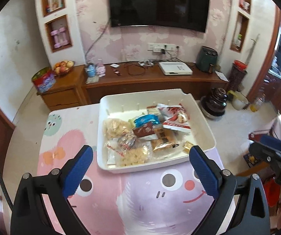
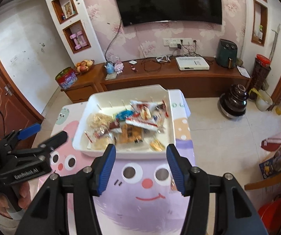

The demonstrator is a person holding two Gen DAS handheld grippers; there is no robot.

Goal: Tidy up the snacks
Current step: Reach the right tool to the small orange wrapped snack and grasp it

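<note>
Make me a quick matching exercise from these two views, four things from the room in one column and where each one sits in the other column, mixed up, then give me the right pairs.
Things:
1. white bin
2. fruit bowl
3. green air fryer
4. gold-wrapped snack

Places:
A. right end of the wooden TV cabinet
B. on the cartoon-print tablecloth
C. inside the bin, near its front right corner
D. on the low side cabinet at the left, beside a round tin

Pairs: 1-B, 2-D, 3-A, 4-C
</note>
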